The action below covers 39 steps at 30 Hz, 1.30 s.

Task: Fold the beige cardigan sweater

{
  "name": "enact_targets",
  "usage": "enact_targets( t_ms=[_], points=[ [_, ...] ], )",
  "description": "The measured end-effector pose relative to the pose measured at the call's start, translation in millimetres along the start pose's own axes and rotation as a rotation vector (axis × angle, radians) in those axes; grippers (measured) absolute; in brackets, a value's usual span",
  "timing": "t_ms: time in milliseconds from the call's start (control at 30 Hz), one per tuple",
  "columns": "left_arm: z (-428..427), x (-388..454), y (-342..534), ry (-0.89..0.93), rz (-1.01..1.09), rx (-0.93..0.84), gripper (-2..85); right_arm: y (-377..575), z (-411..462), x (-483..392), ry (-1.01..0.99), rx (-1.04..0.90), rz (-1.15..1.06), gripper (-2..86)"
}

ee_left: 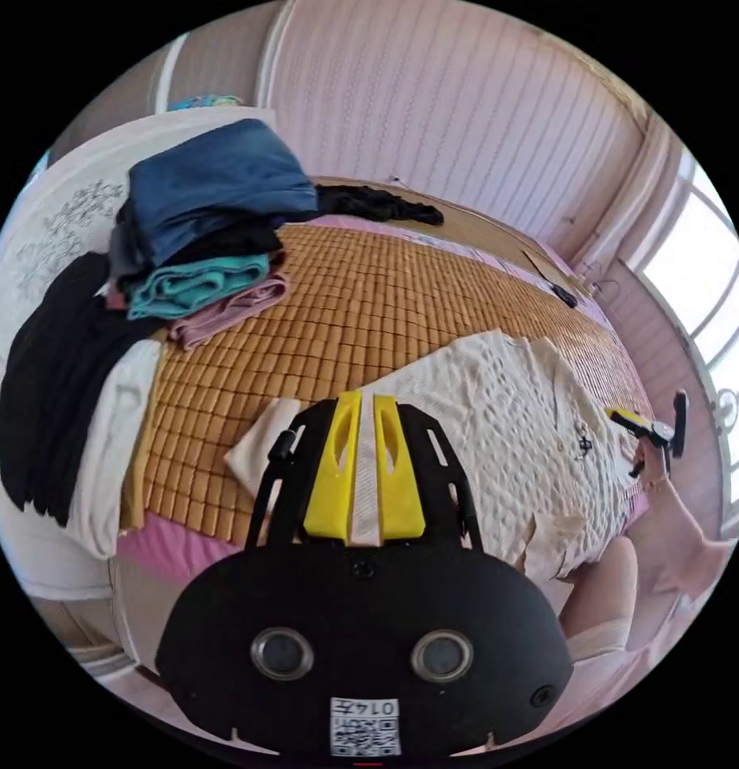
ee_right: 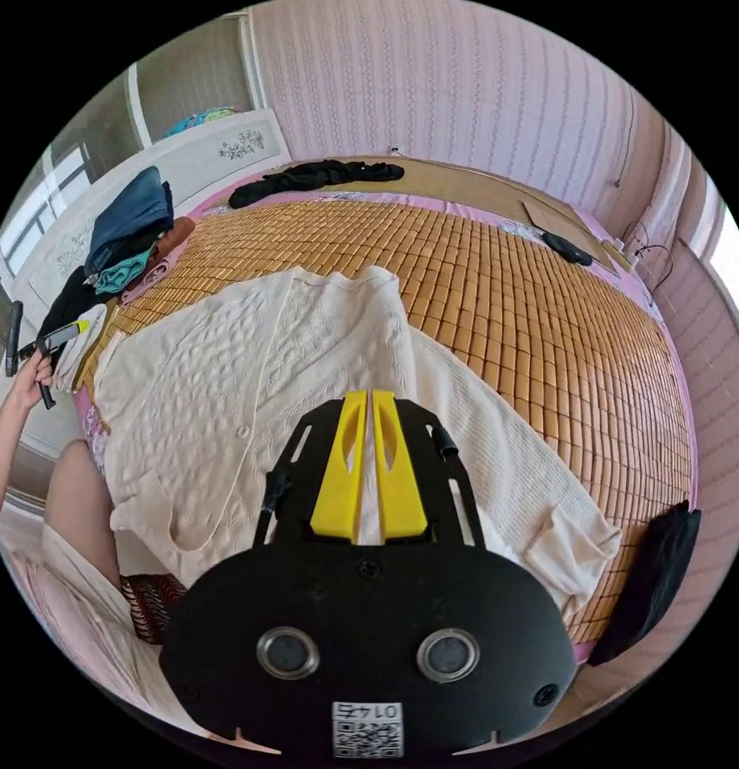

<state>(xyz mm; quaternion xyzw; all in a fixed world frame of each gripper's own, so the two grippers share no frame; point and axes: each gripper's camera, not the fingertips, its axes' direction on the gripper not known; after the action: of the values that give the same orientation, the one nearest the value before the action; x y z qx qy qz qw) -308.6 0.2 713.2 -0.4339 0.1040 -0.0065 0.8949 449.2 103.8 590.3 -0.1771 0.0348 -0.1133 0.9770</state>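
Observation:
The beige cardigan [ee_left: 505, 416] [ee_right: 265, 376] lies spread flat on a bamboo mat [ee_left: 369, 296] [ee_right: 505, 304] on the bed, one sleeve stretching toward the bed's near corner. My left gripper [ee_left: 366, 396] hangs over the cardigan's end, its yellow jaws close together with nothing held. In the right gripper view it shows small [ee_right: 53, 336] in a hand beside the bed edge, off the cloth. My right gripper [ee_right: 367, 394] hovers above the cardigan's middle, jaws together and empty. The left gripper view shows it [ee_left: 653, 432] in a hand past the cardigan's far side.
A pile of folded clothes [ee_left: 201, 224] [ee_right: 129, 232] sits at the mat's corner, with dark and white garments [ee_left: 57, 400] draped below it. A black garment [ee_left: 377, 204] [ee_right: 313, 176] lies at the far side. Black cloth [ee_right: 649, 577] hangs off the near corner. A person's leg [ee_right: 81, 505] stands by the bed.

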Motion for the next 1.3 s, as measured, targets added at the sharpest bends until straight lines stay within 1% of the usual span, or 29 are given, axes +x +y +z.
enact_targets(
  t_ms=[67, 100, 133, 167, 200, 233, 267, 300, 367, 500, 567, 633, 667, 733, 800, 867, 900, 933, 1033, 1067, 1133, 1200, 1233, 1300],
  points=[
    [48.6, 48.0, -20.8, 0.077, 0.138, -0.064, 5.5, -34.2, 45.2, -11.7, 0.091, -0.054, -0.009, -0.7],
    [61.9, 59.5, -25.0, 0.092, 0.174, -0.086, 5.7, -40.8, 58.5, -12.9, 0.121, -0.079, -0.001, -0.7],
    [89.3, 80.2, -31.4, 0.111, 0.228, -0.138, 5.9, -50.4, 86.6, -14.0, 0.177, -0.149, 0.014, -0.8],
    [116.9, 98.0, -35.6, 0.145, 0.271, -0.209, 6.0, -54.0, 103.8, -17.1, 0.179, -0.153, 0.006, -0.8],
    [130.7, 106.3, -36.9, 0.154, 0.293, -0.247, 5.8, -52.9, 104.7, -20.1, 0.175, -0.101, 0.001, -0.8],
    [155.6, 120.4, -37.1, 0.119, 0.339, -0.312, 5.5, -50.4, 114.8, -26.1, 0.184, -0.068, -0.014, -0.8],
    [159.6, 128.9, -38.1, 0.103, 0.404, -0.241, 4.8, -53.6, 122.2, -35.9, 0.237, -0.067, -0.068, -0.7],
    [162.3, 130.5, -40.2, 0.086, 0.409, -0.231, 4.5, -55.9, 127.2, -40.9, 0.265, -0.074, -0.095, -0.7],
    [173.0, 129.1, -51.0, 0.112, 0.410, -0.235, 3.1, -63.2, 145.4, -56.8, 0.374, -0.072, -0.196, -0.6],
    [183.8, 129.7, -66.0, 0.049, 0.467, -0.222, 1.8, -84.3, 167.5, -57.3, 0.444, -0.054, -0.183, -0.5],
    [189.1, 141.0, -72.5, -0.075, 0.560, -0.197, 1.5, -99.4, 179.7, -49.3, 0.455, -0.053, -0.144, -0.5],
    [195.6, 150.3, -73.1, -0.155, 0.640, -0.179, 1.2, -109.1, 185.4, -43.6, 0.450, -0.057, -0.115, -0.6],
    [197.4, 153.5, -72.9, -0.190, 0.650, -0.154, 1.0, -112.4, 185.7, -39.1, 0.424, -0.052, -0.091, -0.6],
    [196.8, 153.4, -72.0, -0.194, 0.638, -0.147, 0.7, -111.2, 179.0, -28.0, 0.357, -0.046, -0.036, -0.8],
    [184.4, 147.0, -69.7, -0.136, 0.572, -0.144, 0.2, -96.9, 153.7, -16.0, 0.238, 0.016, 0.018, -0.8],
    [143.5, 133.3, -47.7, -0.016, 0.526, -0.022, -0.4, -42.3, 100.0, -9.2, 0.021, 0.249, 0.103, -0.6],
    [132.0, 130.5, -38.3, 0.018, 0.534, 0.000, -0.5, -25.5, 89.2, -11.0, -0.036, 0.282, 0.099, -0.6],
    [110.1, 125.5, -15.3, 0.093, 0.560, 0.015, -0.4, 8.4, 72.4, -17.6, -0.139, 0.299, 0.088, -0.3],
    [66.4, 114.4, 58.2, 0.244, 0.595, 0.002, 1.6, 90.0, 56.7, -49.4, -0.300, 0.254, 0.140, 0.4],
    [55.5, 112.8, 88.3, 0.281, 0.617, -0.013, 3.8, 110.4, 56.8, -70.3, -0.337, 0.212, 0.105, 0.8],
    [42.6, 110.8, 128.4, 0.298, 0.630, 0.005, 5.1, 122.7, 58.1, -103.4, -0.358, 0.134, 0.029, 1.7],
    [36.3, 108.7, 156.8, 0.308, 0.594, -0.018, 6.0, 120.6, 55.8, -134.1, -0.375, 0.108, -0.067, 4.2],
    [36.1, 107.6, 169.8, 0.311, 0.555, -0.060, 6.8, 114.4, 55.1, -150.7, -0.361, 0.106, -0.111, 7.4],
    [38.1, 108.0, 185.4, 0.303, 0.525, -0.107, 8.0, 101.5, 58.2, -167.6, -0.333, 0.117, -0.121, 13.1]
  ],
)
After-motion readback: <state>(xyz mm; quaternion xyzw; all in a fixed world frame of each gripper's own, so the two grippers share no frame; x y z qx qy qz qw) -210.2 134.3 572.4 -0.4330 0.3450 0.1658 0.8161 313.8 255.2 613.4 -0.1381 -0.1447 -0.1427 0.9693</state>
